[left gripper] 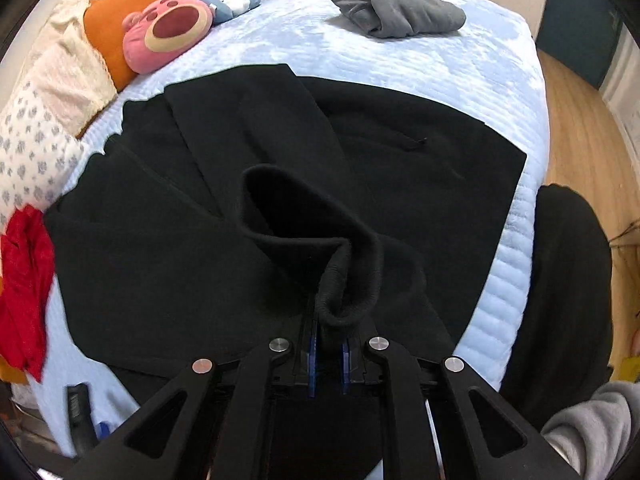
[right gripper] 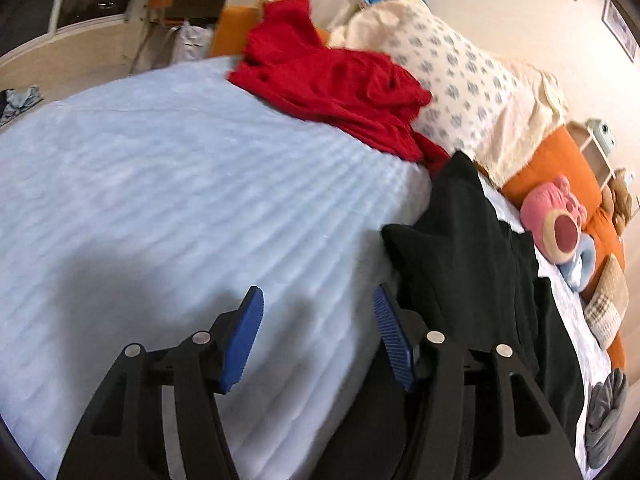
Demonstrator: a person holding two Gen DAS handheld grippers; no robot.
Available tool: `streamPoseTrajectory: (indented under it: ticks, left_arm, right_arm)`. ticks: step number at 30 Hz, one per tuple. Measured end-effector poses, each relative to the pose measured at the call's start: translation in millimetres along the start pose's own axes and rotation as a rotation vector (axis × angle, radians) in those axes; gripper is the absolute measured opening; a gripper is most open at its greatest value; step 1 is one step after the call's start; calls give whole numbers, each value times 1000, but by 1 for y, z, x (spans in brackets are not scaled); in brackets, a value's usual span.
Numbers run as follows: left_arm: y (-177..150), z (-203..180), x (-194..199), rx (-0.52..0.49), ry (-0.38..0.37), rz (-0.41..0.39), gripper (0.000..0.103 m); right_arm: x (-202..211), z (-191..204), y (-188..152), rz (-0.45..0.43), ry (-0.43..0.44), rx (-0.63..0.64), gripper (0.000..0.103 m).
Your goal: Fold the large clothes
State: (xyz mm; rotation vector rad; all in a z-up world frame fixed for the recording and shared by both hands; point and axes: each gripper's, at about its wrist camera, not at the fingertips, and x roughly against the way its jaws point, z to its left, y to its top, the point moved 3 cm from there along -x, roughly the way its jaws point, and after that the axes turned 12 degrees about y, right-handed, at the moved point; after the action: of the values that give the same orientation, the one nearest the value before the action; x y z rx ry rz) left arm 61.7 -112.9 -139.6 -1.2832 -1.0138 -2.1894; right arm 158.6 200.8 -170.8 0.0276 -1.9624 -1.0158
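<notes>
The large black fleece garment lies spread flat on the bed with the pale blue quilted cover, occupying most of the near half of the cover, with one panel folded diagonally across its upper part. The left gripper is clamped narrowly on the garment's black ribbed cuff; the sleeve rises from the blue pads as a raised loop above the garment body. The right gripper stands wide, its blue ribbed pads well apart with nothing between them, above bare bed cover; no earlier view is available to qualify this. In the right wrist view the black garment's edge lies just beside the right-hand finger. A crumpled red knitted garment rests at the side of the bed against a white pillow with a blue-grey print. A folded grey garment sits at the far side of the cover, well apart from the black one. A pink round plush toy leans on an orange cushion. A grey sleeve, probably the person's, shows at the lower right.
</notes>
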Motion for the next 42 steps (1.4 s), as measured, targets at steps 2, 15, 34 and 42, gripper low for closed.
streamPoseTrajectory:
  ticks: [2,15,34,42]
  left_arm:
    - [0,3,0,68,-22,-22,14]
    - [-2,0,22,227,-107,-76,61]
    - [-26,166,184,442,176,-429,92]
    - [-67,244,15,743,41,-159,77]
  right_arm:
    - [12,13,-3,-19,9,33,59]
    - [41,1,-19,-46,99,-47,60]
    - [168,-91,-163,-10,-114,10,88]
    - [178,-76,-240,215,-192,251,80]
